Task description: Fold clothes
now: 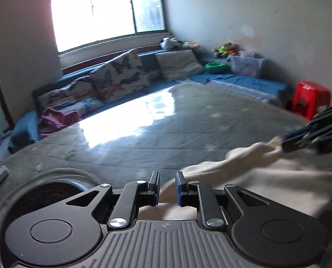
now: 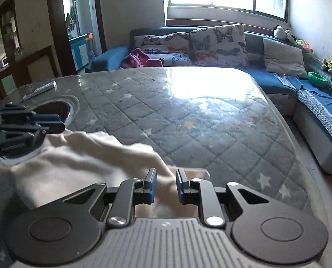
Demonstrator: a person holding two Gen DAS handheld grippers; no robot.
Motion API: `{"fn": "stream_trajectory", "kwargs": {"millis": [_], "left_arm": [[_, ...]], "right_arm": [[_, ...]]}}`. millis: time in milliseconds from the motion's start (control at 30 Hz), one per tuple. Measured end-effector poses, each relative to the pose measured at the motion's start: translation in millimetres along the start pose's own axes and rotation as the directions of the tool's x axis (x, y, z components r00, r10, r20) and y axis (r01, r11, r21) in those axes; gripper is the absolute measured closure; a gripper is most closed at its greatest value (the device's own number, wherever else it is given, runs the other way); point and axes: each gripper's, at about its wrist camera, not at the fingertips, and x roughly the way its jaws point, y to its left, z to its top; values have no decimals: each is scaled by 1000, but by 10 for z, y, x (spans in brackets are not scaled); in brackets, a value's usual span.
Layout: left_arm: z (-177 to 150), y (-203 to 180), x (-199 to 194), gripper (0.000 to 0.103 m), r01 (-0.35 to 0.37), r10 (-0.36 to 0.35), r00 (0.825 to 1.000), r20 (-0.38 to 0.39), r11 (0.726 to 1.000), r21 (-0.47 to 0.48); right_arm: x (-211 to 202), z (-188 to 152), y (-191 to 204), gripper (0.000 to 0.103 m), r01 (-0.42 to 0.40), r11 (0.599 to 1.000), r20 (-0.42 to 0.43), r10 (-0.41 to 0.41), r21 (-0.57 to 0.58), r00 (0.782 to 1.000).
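Observation:
A cream garment (image 1: 266,178) (image 2: 76,163) lies bunched on the near part of a table with a grey quilted, star-printed cover (image 1: 143,145) (image 2: 188,122). My left gripper (image 1: 167,187) is low over the garment's left end. Its blue pads stand a little apart, with cream cloth showing in the gap and no squeeze on it. My right gripper (image 2: 166,185) sits the same way over the garment's right end, with a narrow gap and cloth beneath. Each gripper shows in the other view: the right gripper (image 1: 317,131) at the cloth's far end, the left gripper (image 2: 49,120) at the left edge.
A dark round opening (image 1: 52,192) (image 2: 56,109) is set in the table near my left gripper, with a flat silver bar (image 2: 43,88) beyond it. A blue sofa with butterfly cushions (image 2: 217,42) and a purple cloth (image 2: 139,59) runs behind. A red stool (image 1: 311,98) stands at the right.

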Motion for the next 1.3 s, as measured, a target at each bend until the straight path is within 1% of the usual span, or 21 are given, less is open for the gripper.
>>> {"fn": "stream_trajectory", "kwargs": {"millis": [100,167,267,367,467,533,667,733,767,833,900,967,1100,1200,1300], "left_arm": [[24,-127,25,86,54,-54,998,-12,999,0],[16,-212,104,86,69,-69,997,-34,998,5],[2,-234,240,86,58,-58,996,-71,998,-3],[-23,-202,301,86,46,-49,995,-89,999,-26],[-45,-164,335,86,44,-47,994,-98,998,-34],[-56,-156,348,86,41,-45,994,-100,998,-45],[-62,-143,367,86,36,-43,994,-101,997,-70],[-62,-139,363,86,36,-44,994,-101,997,-74],[-60,-137,362,86,36,-44,994,-102,997,-74],[-55,-136,357,85,35,-43,994,-104,997,-76],[-54,-128,356,82,32,-41,994,-106,996,-82],[-54,-120,355,78,29,-38,994,-107,996,-88],[-37,-106,328,76,24,-34,994,-107,995,-100],[-4,-115,247,76,27,-35,996,-86,995,-93],[63,-145,189,76,52,-57,997,-58,995,-83]], "right_arm": [[55,-58,-51,86,1,1000,-14,-1,20,1000],[110,-83,-87,90,0,999,-25,1,38,1000],[173,-94,-104,91,28,999,-30,-27,40,999],[153,-74,-149,91,2,998,-31,0,57,1000],[118,-97,-139,88,6,1000,-26,-6,19,1000],[149,-116,-160,87,-5,1000,-42,6,26,999],[148,-124,-126,87,-10,1000,-42,11,18,999],[139,-125,-111,100,-13,1000,-40,13,12,999],[136,-127,-105,101,-13,1000,-38,13,8,999],[119,-118,-82,102,8,1000,-26,-9,-15,1000],[77,-81,-50,102,43,998,5,-43,-41,999],[72,-45,-49,102,67,997,17,-66,-50,998],[249,-84,-82,101,68,997,-44,-70,-46,997],[185,-55,-66,99,71,997,-20,-72,-43,997],[83,25,-16,99,52,998,14,-51,-42,999]]}}
